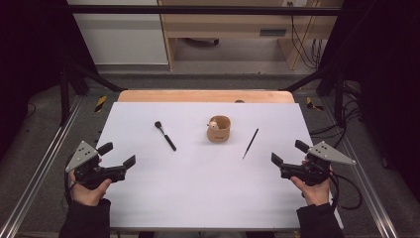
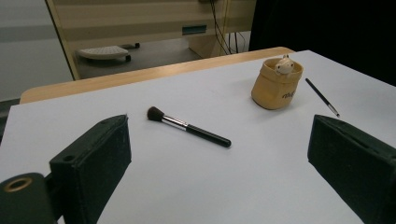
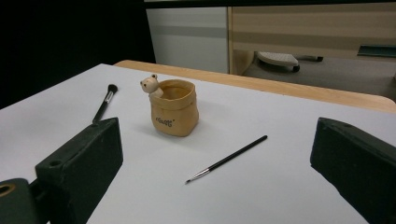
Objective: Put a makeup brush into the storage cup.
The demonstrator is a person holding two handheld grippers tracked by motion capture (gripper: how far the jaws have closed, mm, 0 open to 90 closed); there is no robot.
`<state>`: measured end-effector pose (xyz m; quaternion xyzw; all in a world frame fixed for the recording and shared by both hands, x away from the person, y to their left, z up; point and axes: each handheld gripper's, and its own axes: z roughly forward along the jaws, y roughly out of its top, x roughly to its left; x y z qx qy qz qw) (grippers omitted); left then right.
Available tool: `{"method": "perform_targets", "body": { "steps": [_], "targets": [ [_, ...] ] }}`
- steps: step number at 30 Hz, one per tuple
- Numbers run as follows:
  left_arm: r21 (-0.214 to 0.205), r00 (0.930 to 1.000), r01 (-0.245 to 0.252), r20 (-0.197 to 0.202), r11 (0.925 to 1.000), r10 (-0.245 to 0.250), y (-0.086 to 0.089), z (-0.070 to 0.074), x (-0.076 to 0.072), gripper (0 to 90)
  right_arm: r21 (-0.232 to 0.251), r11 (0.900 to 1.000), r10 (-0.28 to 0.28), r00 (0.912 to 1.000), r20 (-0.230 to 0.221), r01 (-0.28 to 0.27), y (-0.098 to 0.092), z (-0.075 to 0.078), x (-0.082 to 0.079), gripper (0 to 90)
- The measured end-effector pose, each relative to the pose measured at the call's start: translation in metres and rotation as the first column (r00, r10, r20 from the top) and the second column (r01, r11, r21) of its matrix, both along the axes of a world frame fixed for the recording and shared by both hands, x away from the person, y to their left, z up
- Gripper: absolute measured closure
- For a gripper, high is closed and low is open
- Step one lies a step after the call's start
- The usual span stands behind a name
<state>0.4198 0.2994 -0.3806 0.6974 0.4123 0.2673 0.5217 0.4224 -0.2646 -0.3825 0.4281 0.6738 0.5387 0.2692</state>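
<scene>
Left gripper [image 1: 118, 154] apart from brush [image 1: 165, 135]

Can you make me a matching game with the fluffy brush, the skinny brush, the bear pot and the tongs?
Things:
1. fluffy brush
2. skinny brush
3. bear pot
4. left tongs

Places or states:
A. standing upright between the two brushes
B. lying to the right of the pot
C. open and holding nothing
D. lying to the left of the pot

Pairs: 1-D, 2-B, 3-A, 4-C
</scene>
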Motion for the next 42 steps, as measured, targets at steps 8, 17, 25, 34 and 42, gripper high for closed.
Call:
{"method": "perform_targets", "body": {
  "steps": [8, 17, 25, 34, 42],
  "targets": [
    [0.001, 1.0000, 0.001, -0.004, 1.0000, -0.001, 0.000, -0.001, 0.000, 5.4, -0.008, 1.0000, -0.001, 0.9999, -0.011, 0.001, 0.003, -0.002, 0.001, 2.9],
    [-0.001, 1.0000, -0.003, -0.009, 1.0000, 0.003, 0.002, -0.003, 0.001, 5.5, -0.019, 0.9998, 0.007, 0.9999, -0.014, -0.007, 0.010, -0.002, 0.002, 3.0],
    [0.007, 0.9998, -0.002, -0.020, 1.0000, 0.002, 0.000, -0.006, 0.003, 5.6, -0.030, 0.9995, 0.006, 0.9993, -0.036, -0.007, 0.020, -0.005, 0.006, 3.4],
    [0.011, 0.9997, 0.001, -0.026, 0.9999, 0.000, -0.001, -0.008, 0.003, 5.6, -0.044, 0.9990, 0.000, 0.9984, -0.057, -0.002, 0.033, -0.007, 0.015, 3.8],
    [0.007, 0.9997, 0.003, -0.026, 1.0000, -0.003, -0.001, -0.008, 0.003, 5.6, -0.070, 0.9975, -0.005, 0.9956, -0.094, -0.002, 0.056, -0.012, 0.030, 4.5]
  ]
}}
